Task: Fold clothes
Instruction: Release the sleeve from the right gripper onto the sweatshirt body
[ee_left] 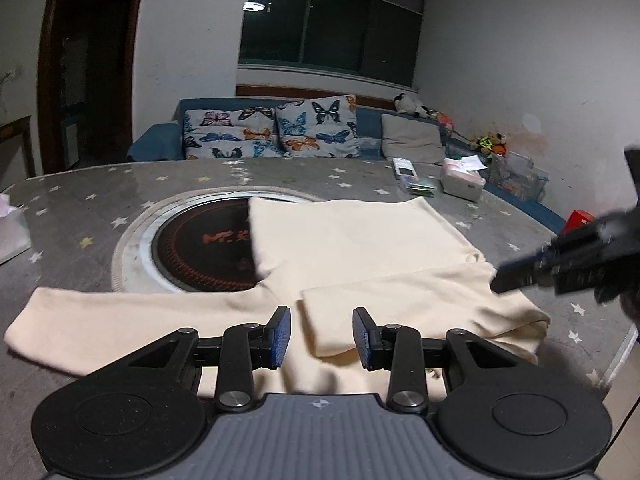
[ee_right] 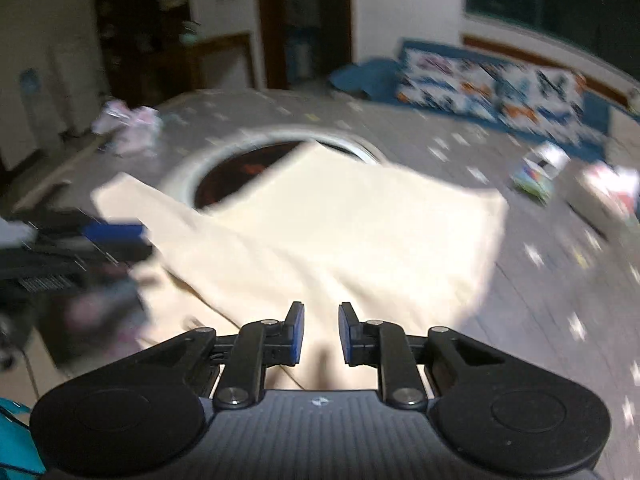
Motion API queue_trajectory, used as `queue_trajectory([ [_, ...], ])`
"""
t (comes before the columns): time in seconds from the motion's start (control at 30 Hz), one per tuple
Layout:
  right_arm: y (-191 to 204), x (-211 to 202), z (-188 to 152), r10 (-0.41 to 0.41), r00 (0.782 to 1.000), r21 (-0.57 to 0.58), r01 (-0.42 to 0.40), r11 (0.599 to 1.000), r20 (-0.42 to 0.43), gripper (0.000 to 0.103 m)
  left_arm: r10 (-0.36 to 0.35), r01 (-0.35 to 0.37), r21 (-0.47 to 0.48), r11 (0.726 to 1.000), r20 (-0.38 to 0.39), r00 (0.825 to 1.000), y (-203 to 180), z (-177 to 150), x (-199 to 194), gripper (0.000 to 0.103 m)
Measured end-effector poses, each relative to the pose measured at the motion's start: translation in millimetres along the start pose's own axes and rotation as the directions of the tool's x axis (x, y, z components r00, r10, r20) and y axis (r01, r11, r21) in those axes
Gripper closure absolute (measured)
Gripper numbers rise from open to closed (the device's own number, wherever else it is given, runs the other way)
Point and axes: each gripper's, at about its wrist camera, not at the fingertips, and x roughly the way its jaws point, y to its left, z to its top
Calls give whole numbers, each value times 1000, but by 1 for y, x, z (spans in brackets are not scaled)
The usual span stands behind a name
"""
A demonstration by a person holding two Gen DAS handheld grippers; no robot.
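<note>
Both grippers empty, jaws part-open: left gripper [ee_left: 322, 338] over folded sleeve [ee_left: 420, 312]; right gripper [ee_right: 321, 334] narrower. Cream top [ee_left: 360, 240] on bench [ee_left: 80, 208]; unfolded sleeve [ee_left: 132, 320] runs lower left, left gripper nearer.

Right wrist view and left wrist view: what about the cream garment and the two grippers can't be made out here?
- Right wrist view: motion blur smears the cream garment; its fold edges are unclear.
- Left wrist view: the right gripper is blurred and cut by the frame edge; its jaws are unreadable there.
- Left wrist view: the garment's near hem hides behind the left gripper.
</note>
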Motion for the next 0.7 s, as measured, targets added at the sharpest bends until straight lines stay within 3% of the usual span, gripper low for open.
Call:
queue_trajectory([
  [0.2, -23, 3, -31, -32, 998, 43, 35, 998, -55, 85, -47, 48, 39, 998, -25, 999, -18, 7, 21, 67],
  [0.53, -23, 8, 4, -22, 1000, 1, 22, 1000, 21, 85, -74, 76, 36, 996, -57, 996, -30, 20, 58, 68],
  [0.7, -29, 33, 8, -35, 999, 16, 35, 999, -8, 85, -47, 51, 40, 998, -81, 996, -30, 18, 75, 68],
])
